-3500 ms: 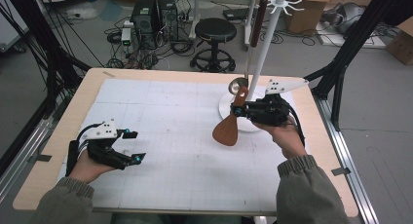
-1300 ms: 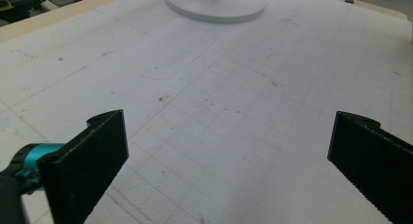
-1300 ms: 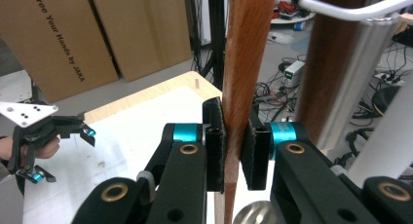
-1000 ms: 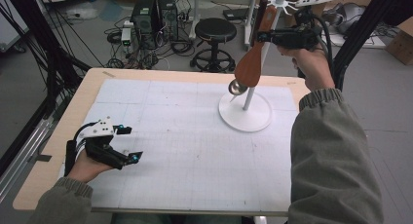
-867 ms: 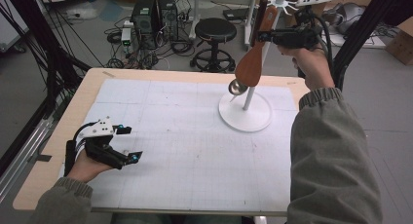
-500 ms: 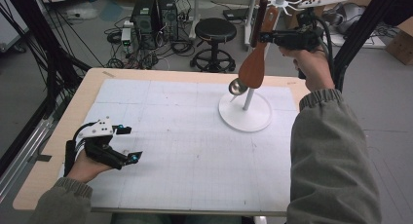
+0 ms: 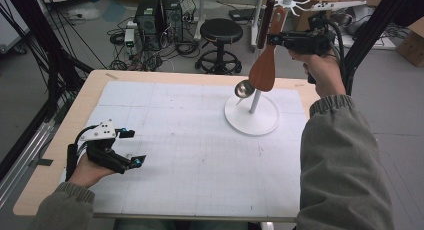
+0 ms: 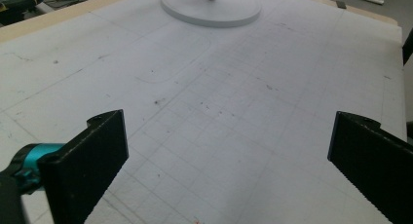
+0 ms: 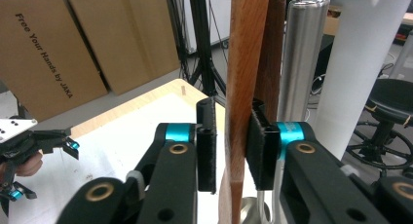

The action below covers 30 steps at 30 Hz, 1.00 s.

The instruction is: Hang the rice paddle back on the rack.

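A: Wooden spatula (image 7: 263, 65) is up at the rack (image 7: 254, 97), hanging upright beside its white pole, blade down over the round base.

B: And the right gripper (image 9: 233, 146)?

A: Its jaws have just been opening. In the right gripper view the handle stands between them: one pad looks to touch the wood, the other has a sliver of gap (so no real squeeze any more).

B: Anything else up there?

A: A steel ladle (image 7: 243, 88) hangs just behind the spatula, bowl low by the pole.

B: Left side?

A: Left gripper (image 7: 127, 147) rests well apart, low on the white mat (image 7: 190, 155), jaws wide open with nothing between them.
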Tool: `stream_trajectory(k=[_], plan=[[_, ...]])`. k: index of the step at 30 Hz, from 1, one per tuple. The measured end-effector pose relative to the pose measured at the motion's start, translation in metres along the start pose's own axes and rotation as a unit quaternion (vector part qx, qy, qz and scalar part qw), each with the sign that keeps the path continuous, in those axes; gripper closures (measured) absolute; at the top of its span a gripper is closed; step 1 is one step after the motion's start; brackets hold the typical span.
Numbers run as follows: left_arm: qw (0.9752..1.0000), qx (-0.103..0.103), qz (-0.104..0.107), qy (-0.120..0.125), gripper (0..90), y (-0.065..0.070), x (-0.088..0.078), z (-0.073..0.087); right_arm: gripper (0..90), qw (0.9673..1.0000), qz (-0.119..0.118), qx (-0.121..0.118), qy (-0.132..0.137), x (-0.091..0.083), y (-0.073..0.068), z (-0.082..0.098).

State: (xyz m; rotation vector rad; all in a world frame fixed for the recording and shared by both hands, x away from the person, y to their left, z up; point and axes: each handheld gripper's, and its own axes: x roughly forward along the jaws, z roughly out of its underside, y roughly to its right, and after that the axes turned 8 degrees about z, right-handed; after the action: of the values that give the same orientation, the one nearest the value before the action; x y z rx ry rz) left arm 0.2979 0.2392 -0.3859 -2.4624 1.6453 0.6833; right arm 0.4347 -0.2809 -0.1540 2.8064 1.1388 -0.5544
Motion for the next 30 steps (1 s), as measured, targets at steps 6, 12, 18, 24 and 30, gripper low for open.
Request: stream_trajectory(k=[6,12,18,24,30], plan=[[1.0,0.0,0.001,0.0,1.7,0.0,0.0,0.0,68.1,0.9999,0.006,0.005,0.007,-0.005,0.0,0.004],[1.0,-0.004,0.003,0.0,1.7,0.0,-0.001,0.0,60.0,0.9997,0.012,0.011,0.02,-0.012,0.0,0.009],[1.0,-0.003,0.001,0.0,1.7,0.0,-0.001,0.0,48.4,0.9995,0.018,0.013,0.024,-0.018,-0.004,0.014],[1.0,-0.003,0.0,0.0,1.7,0.0,-0.001,0.0,40.1,0.9996,0.018,0.01,0.021,-0.022,-0.009,0.02],[1.0,-0.004,-0.001,0.001,1.7,0.001,-0.001,0.0,32.9,0.9996,0.013,0.009,0.022,-0.024,-0.015,0.029]])
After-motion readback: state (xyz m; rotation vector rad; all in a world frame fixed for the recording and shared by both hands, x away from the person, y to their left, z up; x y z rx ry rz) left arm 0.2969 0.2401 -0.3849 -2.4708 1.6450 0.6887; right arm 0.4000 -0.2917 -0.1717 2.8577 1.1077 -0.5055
